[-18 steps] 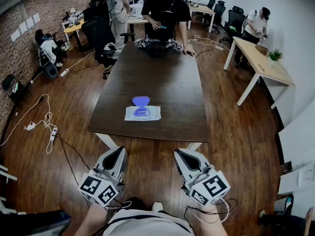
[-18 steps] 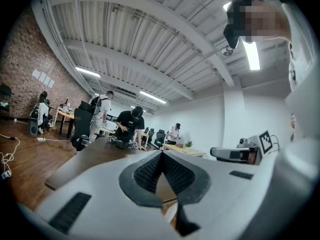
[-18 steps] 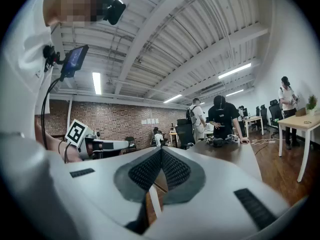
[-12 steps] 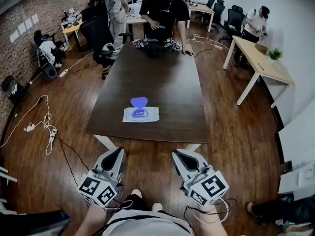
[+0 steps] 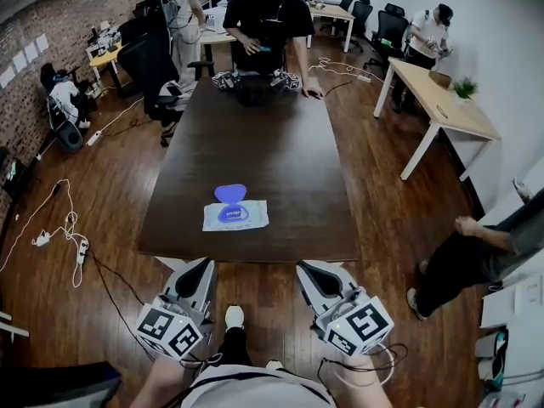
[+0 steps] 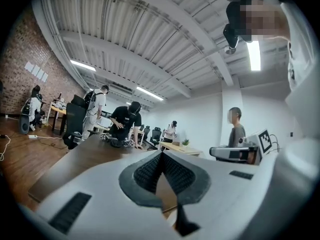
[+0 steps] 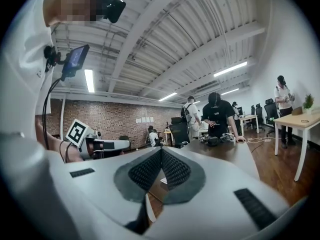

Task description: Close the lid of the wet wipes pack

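Observation:
The white wet wipes pack (image 5: 235,216) lies flat near the front edge of the long dark table (image 5: 280,160). Its purple lid (image 5: 230,194) stands flipped open toward the far side. My left gripper (image 5: 204,267) and my right gripper (image 5: 308,269) hang side by side over the floor, just short of the table's near edge and apart from the pack. Both point level toward the table. In the left gripper view the left gripper (image 6: 161,154) has its jaws meeting, with nothing between them. The right gripper (image 7: 161,151) likewise has its jaws pressed together and empty.
A person in black (image 5: 268,15) leans over the table's far end, beside gear lying there. A light wooden desk (image 5: 442,100) stands at the right. Another person (image 5: 476,253) walks on the floor at the right. Cables (image 5: 59,228) lie on the floor at the left.
The table and the pack have slid lower in the head view, closer to my grippers. A walking person has come into view at the right. Both grippers stay shut.

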